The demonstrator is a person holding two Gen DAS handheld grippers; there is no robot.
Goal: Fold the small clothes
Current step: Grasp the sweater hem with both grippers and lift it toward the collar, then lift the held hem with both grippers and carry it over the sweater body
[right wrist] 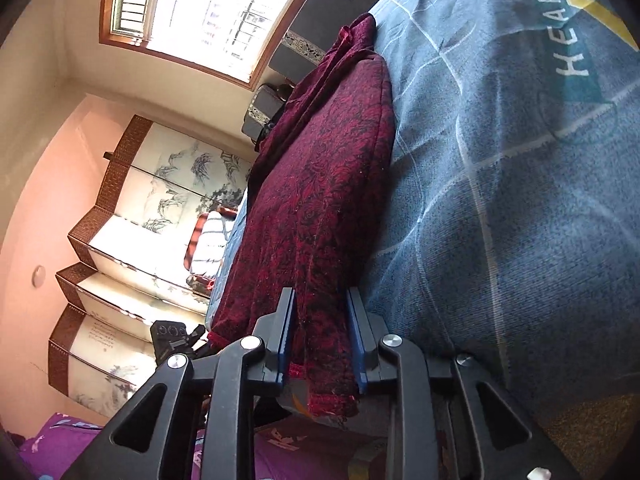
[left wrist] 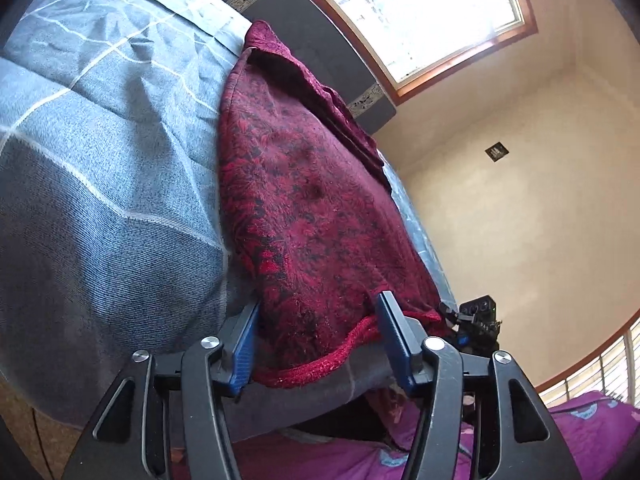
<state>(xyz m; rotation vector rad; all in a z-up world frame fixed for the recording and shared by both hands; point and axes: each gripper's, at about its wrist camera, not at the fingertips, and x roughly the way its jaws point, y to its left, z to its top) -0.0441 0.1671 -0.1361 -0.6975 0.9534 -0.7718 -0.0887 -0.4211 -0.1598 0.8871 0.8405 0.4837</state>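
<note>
A dark red patterned garment (left wrist: 312, 208) lies spread on a blue-grey bed sheet (left wrist: 100, 152). My left gripper (left wrist: 320, 344) is open, its blue pads either side of the garment's hemmed near edge at the bed's edge. In the right wrist view the same garment (right wrist: 320, 184) lies on the sheet (right wrist: 520, 200), a corner hanging over the bed's edge. My right gripper (right wrist: 324, 344) is open with the hanging hem between its pads. The other gripper shows in each view, small and far along the edge: the right gripper (left wrist: 476, 320) and the left gripper (right wrist: 176, 336).
A window (left wrist: 420, 12) is behind the bed's far end. A folding screen (right wrist: 132, 240) stands by the wall. Purple bedding (left wrist: 580, 432) lies below the bed edge. A dark headboard (left wrist: 312, 40) is at the far end.
</note>
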